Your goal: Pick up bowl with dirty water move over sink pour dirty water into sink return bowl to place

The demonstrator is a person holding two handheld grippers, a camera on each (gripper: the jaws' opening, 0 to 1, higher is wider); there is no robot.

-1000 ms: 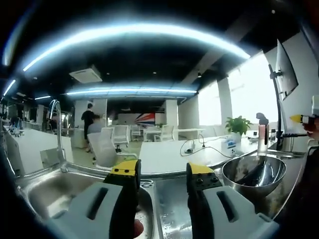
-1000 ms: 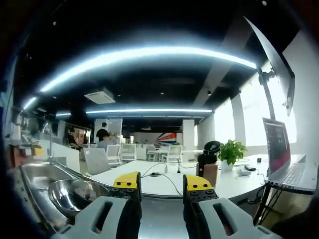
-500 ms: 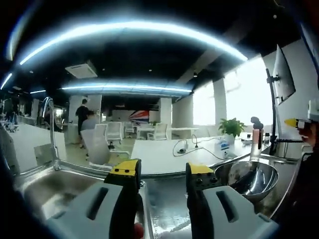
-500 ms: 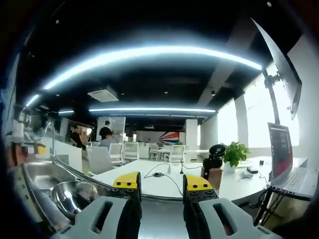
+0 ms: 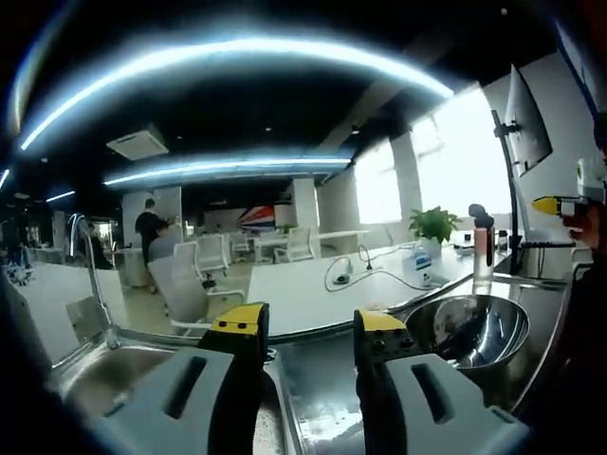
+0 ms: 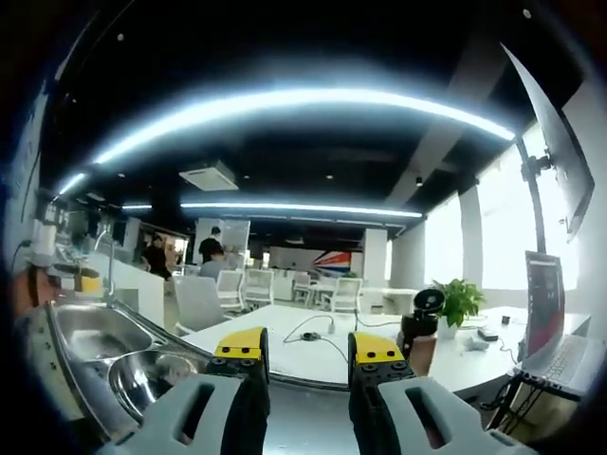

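A shiny steel bowl (image 5: 469, 332) stands on the steel counter to the right of my left gripper (image 5: 308, 327), whose yellow-tipped jaws are open with nothing between them. Whether the bowl holds water I cannot tell. The sink (image 5: 104, 379) with its curved faucet (image 5: 85, 275) lies low on the left. The right gripper (image 5: 555, 203), held in a hand, comes in at the far right. In the right gripper view the same bowl (image 6: 156, 374) sits low on the left beside the sink (image 6: 90, 332). My right gripper (image 6: 306, 349) is open over the counter edge, apart from the bowl.
A slim bottle (image 5: 481, 251) and a potted plant (image 5: 432, 227) stand behind the bowl. A monitor on an arm (image 5: 526, 123) hangs at the right. A laptop (image 6: 545, 303) sits far right. White desks, chairs and people fill the office beyond the counter.
Both views have tilted up a little, so the sink and bowl sit lower in frame. The bowl stays on the counter and both grippers stay open.
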